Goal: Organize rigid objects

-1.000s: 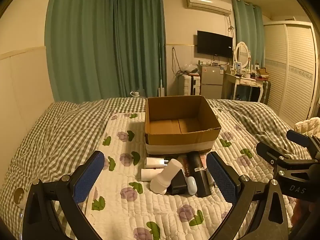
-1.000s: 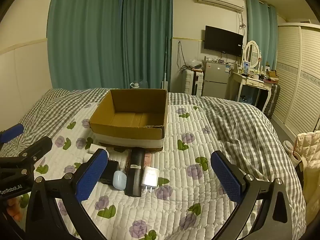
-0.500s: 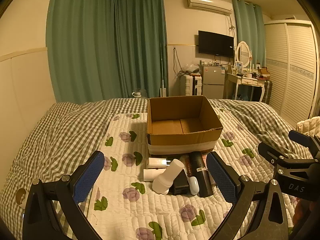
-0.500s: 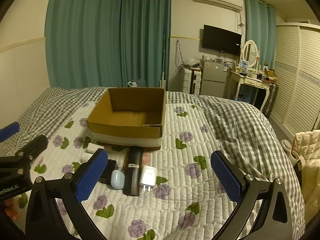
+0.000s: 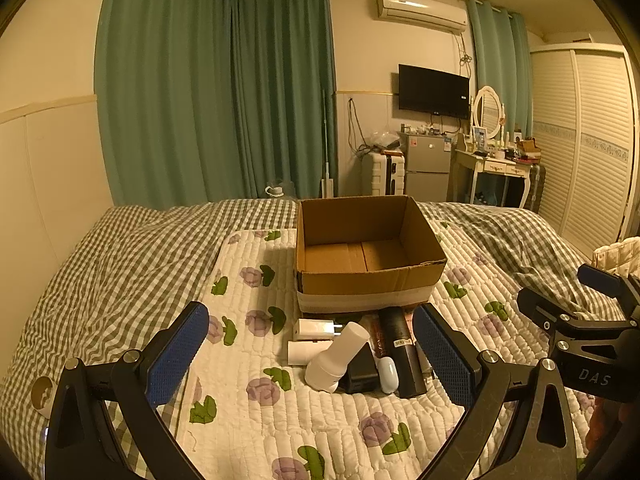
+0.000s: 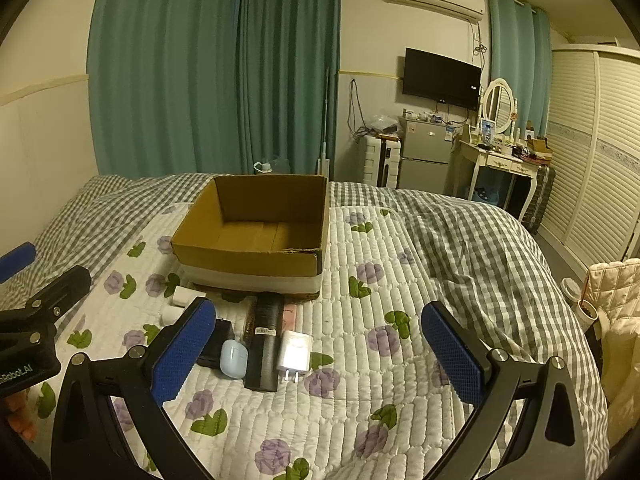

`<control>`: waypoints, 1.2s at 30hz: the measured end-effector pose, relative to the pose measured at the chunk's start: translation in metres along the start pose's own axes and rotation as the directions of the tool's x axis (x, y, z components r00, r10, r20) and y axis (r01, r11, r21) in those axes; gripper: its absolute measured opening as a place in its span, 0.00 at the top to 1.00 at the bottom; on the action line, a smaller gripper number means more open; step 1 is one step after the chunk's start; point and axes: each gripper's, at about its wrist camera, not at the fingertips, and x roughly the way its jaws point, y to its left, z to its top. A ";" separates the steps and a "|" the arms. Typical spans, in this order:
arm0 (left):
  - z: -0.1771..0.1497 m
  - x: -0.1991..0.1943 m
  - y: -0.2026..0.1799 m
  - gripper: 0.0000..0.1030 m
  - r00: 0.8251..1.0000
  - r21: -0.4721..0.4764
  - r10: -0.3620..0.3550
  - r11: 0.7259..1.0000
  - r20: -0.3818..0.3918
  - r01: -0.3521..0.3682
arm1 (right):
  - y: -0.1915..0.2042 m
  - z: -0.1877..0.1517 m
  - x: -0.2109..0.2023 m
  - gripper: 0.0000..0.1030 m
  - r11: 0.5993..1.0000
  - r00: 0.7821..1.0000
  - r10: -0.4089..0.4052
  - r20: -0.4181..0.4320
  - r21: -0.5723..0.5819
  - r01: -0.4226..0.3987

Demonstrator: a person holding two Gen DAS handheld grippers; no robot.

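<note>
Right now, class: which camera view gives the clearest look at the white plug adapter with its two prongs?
The right wrist view: the white plug adapter lies unobstructed beside the black cylinder, prongs pointing toward the camera. In the left wrist view, that spot is hidden behind the left gripper's right finger.

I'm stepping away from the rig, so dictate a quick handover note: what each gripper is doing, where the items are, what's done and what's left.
Left gripper: open, holding nothing, above the quilt.
Right gripper: open, holding nothing.
Brown cardboard box: on the bed, nothing visible inside.
In front of the box, clustered on the floral quilt: white cylindrical bottle, black cylinder, pale blue earbud case, white wall charger, small black box, two more white blocks.
Done: nothing boxed yet.
Left: move every item into the box.
</note>
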 end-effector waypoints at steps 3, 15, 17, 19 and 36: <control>0.002 0.000 0.001 0.00 1.000 -0.001 0.001 1.000 -0.001 -0.001 | 0.001 0.001 0.000 0.00 1.000 1.000 0.002 0.002 -0.001 -0.002; 0.001 0.002 0.002 0.00 1.000 0.000 0.003 1.000 -0.010 -0.003 | 0.002 0.004 -0.002 0.00 1.000 1.000 0.000 0.008 -0.004 0.000; 0.001 0.002 0.002 0.00 1.000 0.004 0.005 1.000 -0.010 -0.005 | 0.003 0.005 -0.003 0.00 1.000 1.000 0.000 0.009 -0.006 0.000; 0.001 0.002 0.002 0.00 1.000 0.005 0.003 1.000 -0.008 -0.002 | 0.003 0.004 -0.003 0.00 1.000 1.000 -0.001 0.009 -0.006 0.001; 0.000 0.002 0.002 0.00 1.000 0.001 -0.004 1.000 -0.004 0.004 | 0.002 0.002 -0.003 0.00 1.000 1.000 0.001 0.006 -0.007 -0.001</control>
